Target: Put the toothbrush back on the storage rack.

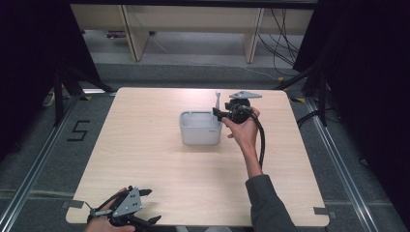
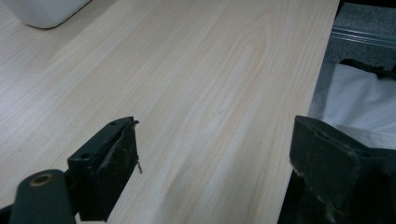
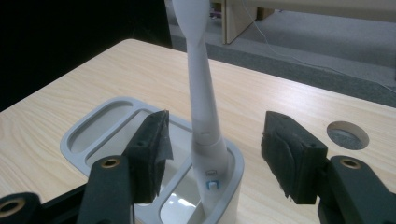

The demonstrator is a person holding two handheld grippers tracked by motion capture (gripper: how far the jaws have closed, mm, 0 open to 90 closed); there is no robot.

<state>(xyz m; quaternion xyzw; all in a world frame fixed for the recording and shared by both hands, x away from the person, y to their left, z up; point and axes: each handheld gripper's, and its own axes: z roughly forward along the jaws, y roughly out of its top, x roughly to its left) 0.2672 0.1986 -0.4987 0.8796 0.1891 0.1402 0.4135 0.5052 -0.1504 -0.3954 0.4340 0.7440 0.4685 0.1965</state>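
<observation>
White electric toothbrush stands near upright in the end compartment of the grey caddy, mid-table, long axis vertical, head up, maybe a slight lean. Right gripper sits right at it: in the right gripper view the handle rises between the two black pads, a gap showing on both sides, so jaws apart and not pressing, nothing clamped. Brush lies straight ahead of this claw, centred in the gap, body of the brush down in the slot. From the high view the right hand is reaching in from the caddy's right side, forearm stretched forward across the wooden table, gripper held roughly level, cable looping down behind the wrist. Right hand is plainly the nearer one. Left gripper is parked at the near left edge of the table, well apart from the caddy, jaws wide open over bare wood, holding nothing. Judgement: brush looks seated, so backing the right gripper straight away should clear it
</observation>
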